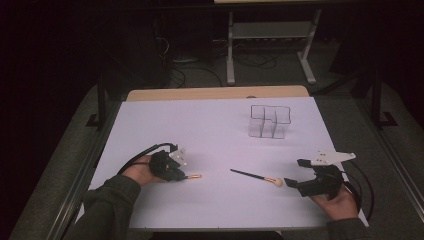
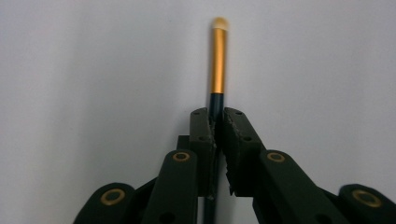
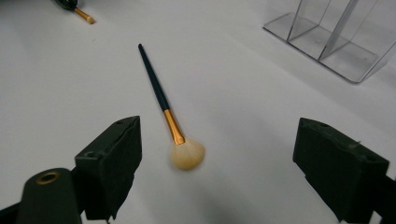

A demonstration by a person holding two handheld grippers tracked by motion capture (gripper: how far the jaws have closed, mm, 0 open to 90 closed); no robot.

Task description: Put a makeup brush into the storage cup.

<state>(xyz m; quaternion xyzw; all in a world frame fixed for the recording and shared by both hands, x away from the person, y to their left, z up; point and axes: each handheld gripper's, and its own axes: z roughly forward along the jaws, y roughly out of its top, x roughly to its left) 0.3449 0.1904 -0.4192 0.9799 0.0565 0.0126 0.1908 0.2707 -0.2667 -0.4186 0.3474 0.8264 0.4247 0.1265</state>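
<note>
While left tongs [image 2: 218, 122] pinch small brush [image 2: 218, 60], we see right tongs [image 3: 217, 154] spread around fan brush [image 3: 170, 119]; high view adds clear organiser [image 1: 270, 121] on worktop [image 1: 210, 125].

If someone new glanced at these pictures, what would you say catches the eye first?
Probably the left gripper, shut on the dark handle of a small gold-banded brush at the near left of the white table. Next, the fan-tipped brush lying loose just ahead of the wide-open right gripper. Farther back on the right stands a clear compartment organizer.
</note>
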